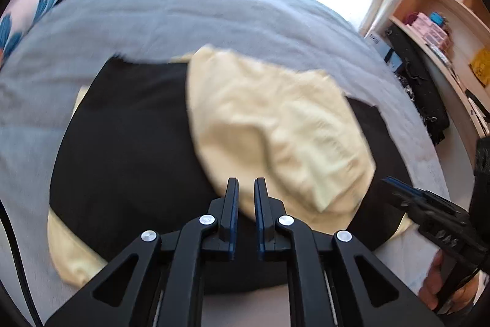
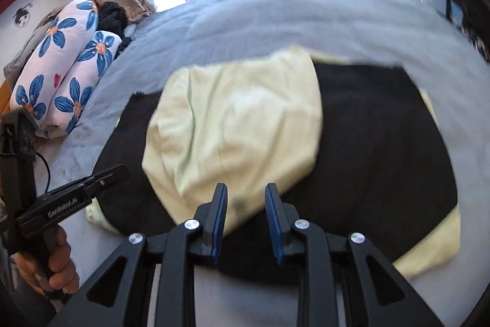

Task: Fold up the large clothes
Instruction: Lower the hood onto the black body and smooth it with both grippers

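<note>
Your garment [image 1: 131, 161] lies spread across the near part of the grey bed [image 1: 214, 11]: a broad black piece with pale yellow cloth folded over its middle [image 1: 269, 124] and more yellow peeking out at the near left and right corners. Both of your tools hover above its near edge, touching nothing.

The left tool [image 1: 246, 183] has its jaws nearly together, only a narrow slit between the blue pads, and nothing in them. The right tool [image 2: 246, 189] stands partly open, a clear gap between the pads, also empty.

Expect this fabric to behave as soft, limp and light: it will sag and drape from wherever you pinch it, and a single layer may slide over the one beneath. The yellow flap looks rumpled, so it will likely drag wrinkles along if you pull it.

For the next fold, take hold at the edges rather than mid-panel, probably the two near corners where yellow shows under black. Pinch through all layers at once, one tool per corner, and lift them evenly so the cloth does not skew.
</note>
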A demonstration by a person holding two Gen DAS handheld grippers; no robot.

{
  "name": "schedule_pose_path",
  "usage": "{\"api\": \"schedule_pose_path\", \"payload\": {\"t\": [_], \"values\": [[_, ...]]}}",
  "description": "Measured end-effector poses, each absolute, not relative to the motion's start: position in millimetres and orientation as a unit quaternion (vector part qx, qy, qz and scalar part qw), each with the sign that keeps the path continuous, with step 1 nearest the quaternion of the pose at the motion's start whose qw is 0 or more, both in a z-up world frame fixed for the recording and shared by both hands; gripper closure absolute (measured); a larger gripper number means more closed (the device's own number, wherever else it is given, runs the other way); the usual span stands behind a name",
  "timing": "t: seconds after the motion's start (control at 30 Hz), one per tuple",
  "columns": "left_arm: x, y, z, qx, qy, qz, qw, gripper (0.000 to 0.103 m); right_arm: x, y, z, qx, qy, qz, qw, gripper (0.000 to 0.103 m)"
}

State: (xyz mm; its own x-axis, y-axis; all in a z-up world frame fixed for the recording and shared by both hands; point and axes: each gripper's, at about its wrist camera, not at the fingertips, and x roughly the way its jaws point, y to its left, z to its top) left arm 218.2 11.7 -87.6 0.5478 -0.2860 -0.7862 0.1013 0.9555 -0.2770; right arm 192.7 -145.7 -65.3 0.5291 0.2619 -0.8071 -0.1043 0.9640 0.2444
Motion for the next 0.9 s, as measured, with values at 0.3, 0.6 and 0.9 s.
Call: {"api": "schedule_pose_path", "payload": {"t": [0.3,0.6,0.9], "values": [[278,7,-104,-0.104,0.478,-0.1,0.866,0.096,247,-111,-94,0.035,0.471,0.148,0.869,0.078],[265,31,-144,-0.072,0.501,-0.085,0.858,0.096,232,-189,-134,0.076,0.495,0.103,0.859,0.103],[284,23,-101,-0.063,0.462,-0.08,0.881,0.085,266,-165,-89,0.052,0.455,0.102,0.883,0.099]]}}
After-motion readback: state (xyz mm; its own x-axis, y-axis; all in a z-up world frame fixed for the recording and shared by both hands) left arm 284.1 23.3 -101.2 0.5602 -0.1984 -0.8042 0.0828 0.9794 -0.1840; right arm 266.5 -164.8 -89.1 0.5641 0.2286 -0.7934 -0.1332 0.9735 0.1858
